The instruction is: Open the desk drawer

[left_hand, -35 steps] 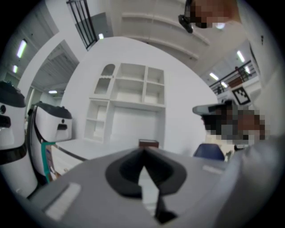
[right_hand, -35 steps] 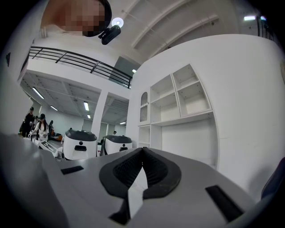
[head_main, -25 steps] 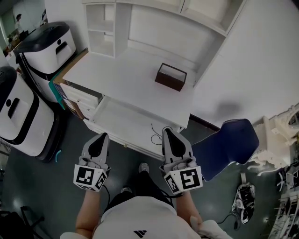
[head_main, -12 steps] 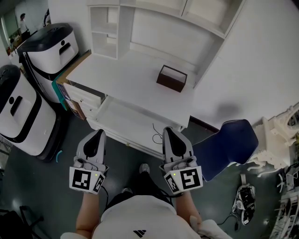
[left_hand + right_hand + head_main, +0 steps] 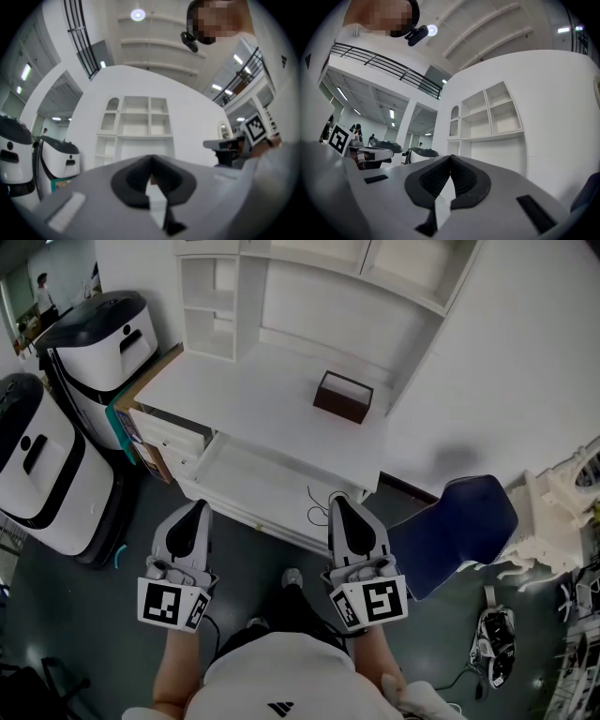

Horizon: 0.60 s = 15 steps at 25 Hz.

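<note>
The white desk with a shelf unit stands ahead of me. Under its top, a wide shallow drawer stands pulled out toward me. A small stack of side drawers sits at the desk's left. My left gripper is shut and empty, hovering just short of the drawer's front left corner. My right gripper is also shut and empty, close to the drawer's front right corner. The left gripper and right gripper views show closed jaws pointing at the shelf unit.
A brown open box sits on the desk top. A thin black cable loops at the drawer's front right. Two white-and-black machines stand left. A blue chair is right, with white clutter beyond it.
My left gripper has drifted a little to the left in the head view. The right gripper has hardly moved. Both stay shut.
</note>
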Each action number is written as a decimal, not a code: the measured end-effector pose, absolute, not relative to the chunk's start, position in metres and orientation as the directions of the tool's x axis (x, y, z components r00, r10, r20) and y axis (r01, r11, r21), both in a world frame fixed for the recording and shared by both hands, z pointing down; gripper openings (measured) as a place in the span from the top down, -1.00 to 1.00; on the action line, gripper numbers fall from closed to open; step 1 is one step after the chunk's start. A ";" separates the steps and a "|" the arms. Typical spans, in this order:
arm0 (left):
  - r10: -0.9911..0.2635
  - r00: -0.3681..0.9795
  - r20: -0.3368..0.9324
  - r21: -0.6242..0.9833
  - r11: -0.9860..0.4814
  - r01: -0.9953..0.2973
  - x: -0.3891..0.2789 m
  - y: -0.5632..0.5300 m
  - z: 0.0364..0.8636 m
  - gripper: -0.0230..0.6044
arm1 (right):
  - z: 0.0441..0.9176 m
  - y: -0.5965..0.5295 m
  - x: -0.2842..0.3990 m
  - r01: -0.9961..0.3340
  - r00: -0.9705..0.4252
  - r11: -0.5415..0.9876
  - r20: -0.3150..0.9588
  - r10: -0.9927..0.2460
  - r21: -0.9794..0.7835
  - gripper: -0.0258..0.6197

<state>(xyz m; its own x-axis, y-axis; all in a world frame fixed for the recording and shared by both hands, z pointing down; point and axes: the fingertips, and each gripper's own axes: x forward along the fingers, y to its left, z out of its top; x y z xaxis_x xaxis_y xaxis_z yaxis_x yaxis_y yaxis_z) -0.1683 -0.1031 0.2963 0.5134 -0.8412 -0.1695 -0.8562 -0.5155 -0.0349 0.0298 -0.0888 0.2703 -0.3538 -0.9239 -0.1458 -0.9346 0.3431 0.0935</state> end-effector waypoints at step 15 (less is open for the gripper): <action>-0.843 0.511 -0.166 -0.010 -0.517 -0.856 -0.178 -0.091 0.300 0.91 | 0.271 -0.077 0.019 -0.933 -0.358 0.347 -0.146 -0.922 0.093 0.93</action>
